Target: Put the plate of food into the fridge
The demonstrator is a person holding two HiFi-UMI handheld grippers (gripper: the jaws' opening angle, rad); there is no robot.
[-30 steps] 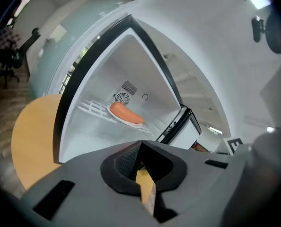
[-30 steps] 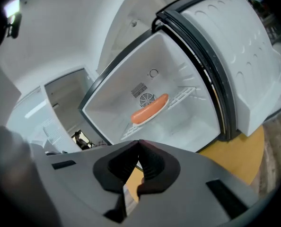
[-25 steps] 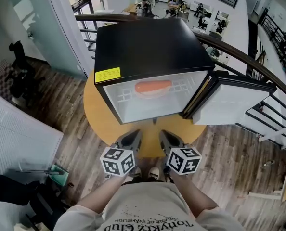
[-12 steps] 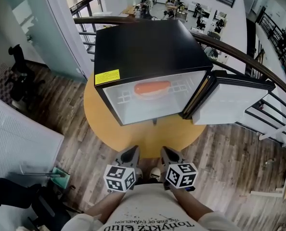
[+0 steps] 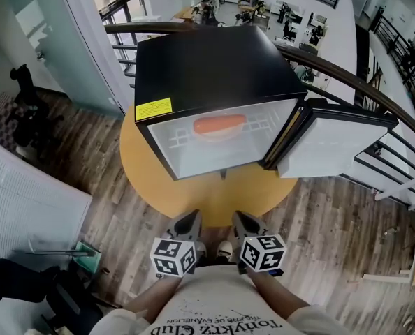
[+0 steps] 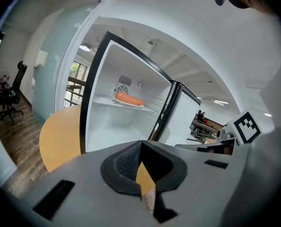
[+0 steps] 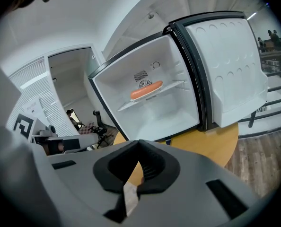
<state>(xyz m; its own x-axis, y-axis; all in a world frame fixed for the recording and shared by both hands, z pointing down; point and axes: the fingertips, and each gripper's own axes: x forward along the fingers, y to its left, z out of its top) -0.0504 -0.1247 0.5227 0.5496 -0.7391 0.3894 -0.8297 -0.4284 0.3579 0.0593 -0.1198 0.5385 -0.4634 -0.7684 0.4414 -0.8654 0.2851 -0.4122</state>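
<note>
- Fridge [image 5: 207, 68] stands on the round yellow counter [image 5: 214, 197] and covers most of it. Only the counter's near edge shows bare.
- Door [image 5: 337, 149] is swung wide open to the right, past the counter's right edge.
- Plate of food [image 7: 146, 91], carrying one long orange-red sausage, sits on the wire shelf [image 6: 113, 103] in the upper part of the fridge, roughly centred and clear of the walls.
- Left gripper [image 5: 186, 222] is held low near the person's body, just short of the counter's near edge. Its jaws are together with nothing between them.
- Right gripper [image 5: 245, 220] is beside it at the same height. Its jaws are also together and empty.
- Both grippers are well apart from the fridge and touch nothing.
- Step in hand, as judged: placing looks done, since the plate is inside and released. The door is not yet closed.
- Next move likely calls for the right gripper to reach out past the counter's right edge to the outer face of the door and push it round to the left until it seats.
- The push needs no grasp, so the jaws can stay together.
- Watch point: the fridge may slide on the counter if the push is hard.
</note>
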